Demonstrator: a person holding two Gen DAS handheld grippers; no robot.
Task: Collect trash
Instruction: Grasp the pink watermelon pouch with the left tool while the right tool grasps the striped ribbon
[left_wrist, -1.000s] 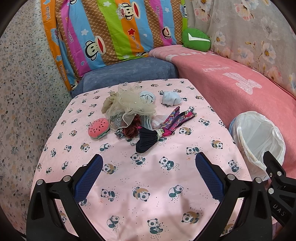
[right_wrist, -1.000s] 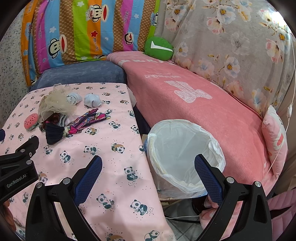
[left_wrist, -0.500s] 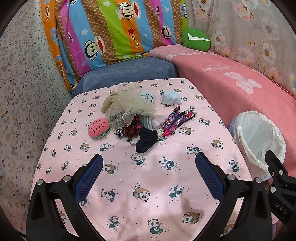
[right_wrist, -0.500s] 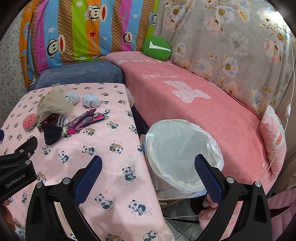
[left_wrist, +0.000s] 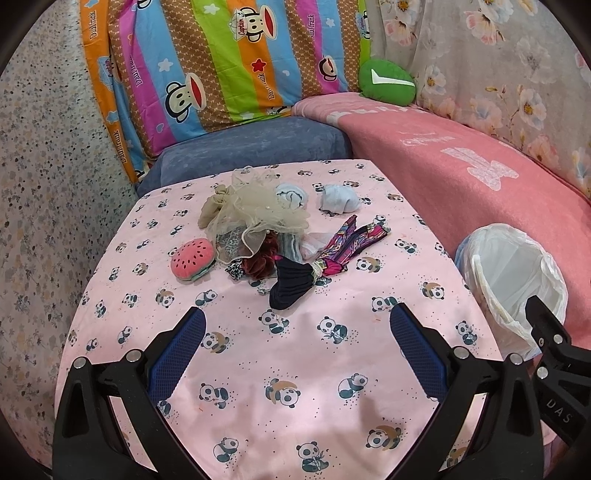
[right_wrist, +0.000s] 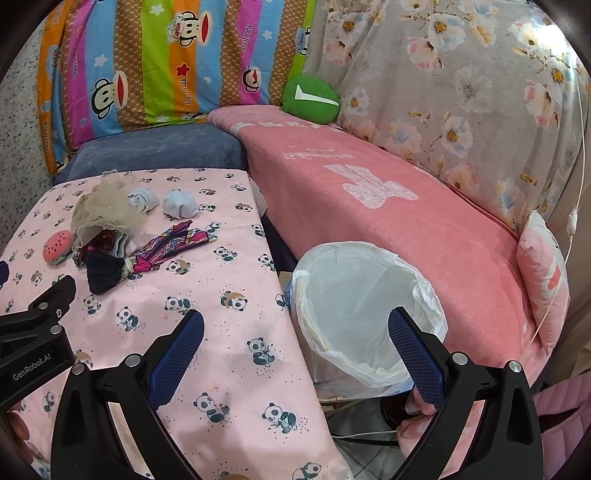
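Both tongs, left tongs (left_wrist: 297, 347) and right tongs (right_wrist: 295, 343), are hanging spread and empty, lining up between the cloth scrap pile (left_wrist: 273, 236) mid-frame and the white-lined round bin (right_wrist: 364, 314).

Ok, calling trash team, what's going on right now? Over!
Left gripper open, empty, above the panda cloth. Right gripper open, empty, by the lined bin. Rag pile untouched. Nothing blocking. Over.
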